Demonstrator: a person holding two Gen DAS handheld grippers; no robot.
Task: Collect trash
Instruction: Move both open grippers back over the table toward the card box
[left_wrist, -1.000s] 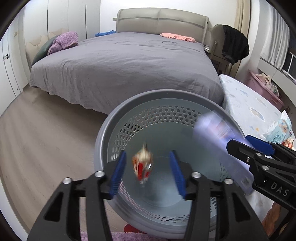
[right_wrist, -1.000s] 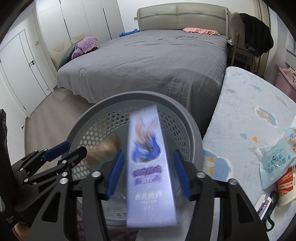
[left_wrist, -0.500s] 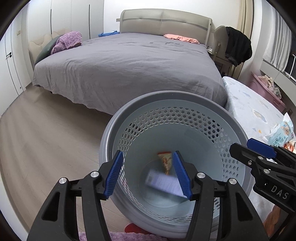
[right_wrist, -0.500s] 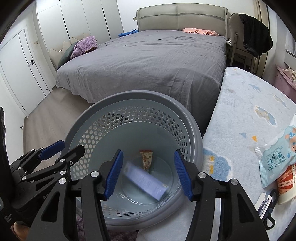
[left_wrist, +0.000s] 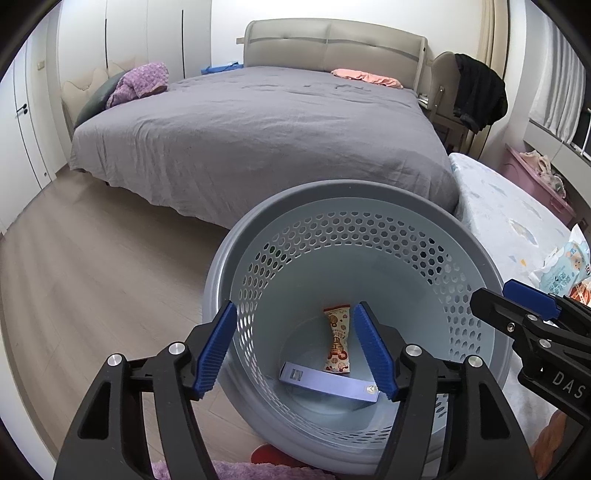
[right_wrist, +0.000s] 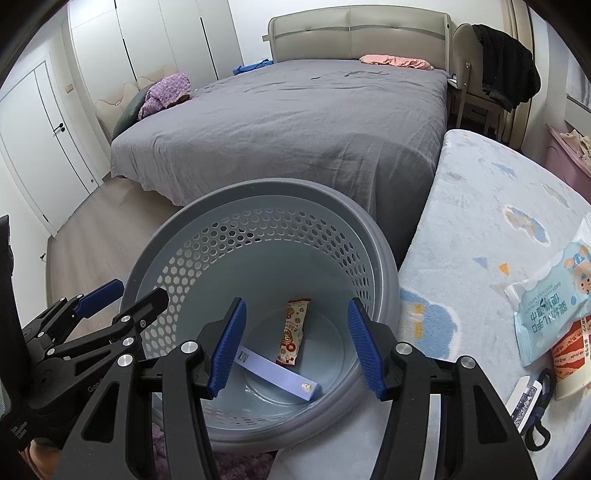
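Observation:
A grey-blue perforated basket (left_wrist: 332, 188) (right_wrist: 258, 184) stands on the floor just below both grippers. On its bottom lie a red-and-white snack wrapper (left_wrist: 338, 339) (right_wrist: 293, 332) and a long purple box (left_wrist: 328, 382) (right_wrist: 277, 373). My left gripper (left_wrist: 294, 314) hovers over the basket's near-left rim, its jaws opening with nothing between them. My right gripper (right_wrist: 295, 306) hangs over the basket's near side, open and holding nothing. Each gripper shows at the edge of the other's view, the left gripper (right_wrist: 122, 295) and the right gripper (left_wrist: 517, 295).
A pale blue patterned mat (right_wrist: 480, 206) lies right of the basket with a wet-wipes pack (right_wrist: 550, 299), a red-and-white packet (right_wrist: 572, 354) and a black-strapped item (right_wrist: 532, 402) on it. A grey bed (left_wrist: 258, 129) stands behind, wood floor (left_wrist: 92, 277) to the left.
The snack wrapper fell from between my left jaws and the purple box from between my right jaws; both now rest in the basket. The left jaws have widened.

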